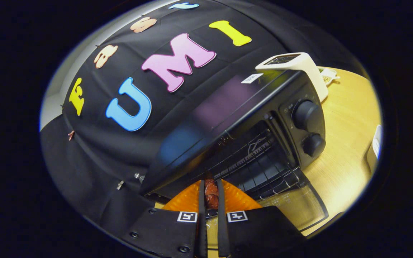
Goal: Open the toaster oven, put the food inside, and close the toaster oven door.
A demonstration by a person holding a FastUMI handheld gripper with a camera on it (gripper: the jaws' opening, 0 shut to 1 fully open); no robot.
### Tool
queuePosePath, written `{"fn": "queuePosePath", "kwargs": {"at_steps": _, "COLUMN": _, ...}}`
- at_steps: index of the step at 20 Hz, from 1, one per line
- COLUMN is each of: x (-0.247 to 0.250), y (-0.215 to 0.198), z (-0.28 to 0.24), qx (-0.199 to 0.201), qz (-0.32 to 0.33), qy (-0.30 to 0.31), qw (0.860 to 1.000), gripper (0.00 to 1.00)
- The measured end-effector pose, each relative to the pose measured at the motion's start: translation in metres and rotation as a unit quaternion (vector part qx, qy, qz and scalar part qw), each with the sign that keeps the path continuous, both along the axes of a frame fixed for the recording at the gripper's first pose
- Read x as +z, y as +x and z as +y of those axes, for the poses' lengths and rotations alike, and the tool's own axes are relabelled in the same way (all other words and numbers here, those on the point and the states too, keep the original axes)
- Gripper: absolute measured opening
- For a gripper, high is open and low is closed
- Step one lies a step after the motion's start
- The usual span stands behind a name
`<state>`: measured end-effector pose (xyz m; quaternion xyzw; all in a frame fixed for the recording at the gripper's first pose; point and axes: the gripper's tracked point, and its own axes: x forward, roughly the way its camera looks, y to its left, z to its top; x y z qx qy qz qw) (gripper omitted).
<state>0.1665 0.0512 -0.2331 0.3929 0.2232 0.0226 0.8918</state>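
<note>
Your claw (212,200) clenches the reddish-brown food (212,195) between its fingers, just before the toaster oven (235,122) mouth. The door (296,208) already lies open (glass flat on the surface (346,143)). Left, I judge: set the food on the rack (260,172), release, shut the door.

The black toaster oven (228,118) has a glossy, smooth metal-looking top that mirrors colours; its two round knobs (306,115) look matt plastic. The wire rack (264,172) inside is thin shiny metal. The pale wooden tabletop (346,118) is smooth, faintly grained. The white toaster (296,62) behind looks like smooth plastic.
</note>
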Motion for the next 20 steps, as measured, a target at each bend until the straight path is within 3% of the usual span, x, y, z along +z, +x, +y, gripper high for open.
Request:
{"fn": "queuePosePath", "kwargs": {"at_steps": 10, "x": -0.010, "y": 0.007, "z": -0.014, "qx": -0.028, "qz": -0.006, "qy": -0.072, "qw": 0.997, "gripper": 0.22}}
{"fn": "queuePosePath", "kwargs": {"at_steps": 15, "x": -0.007, "y": -0.006, "z": -0.018, "qx": -0.014, "qz": -0.008, "qy": -0.112, "qw": 0.994, "gripper": 0.99}}
{"fn": "queuePosePath", "kwargs": {"at_steps": 20, "x": 0.002, "y": -0.043, "z": -0.015, "qx": 0.003, "qz": -0.008, "qy": -0.173, "qw": 0.985, "gripper": 0.98}}
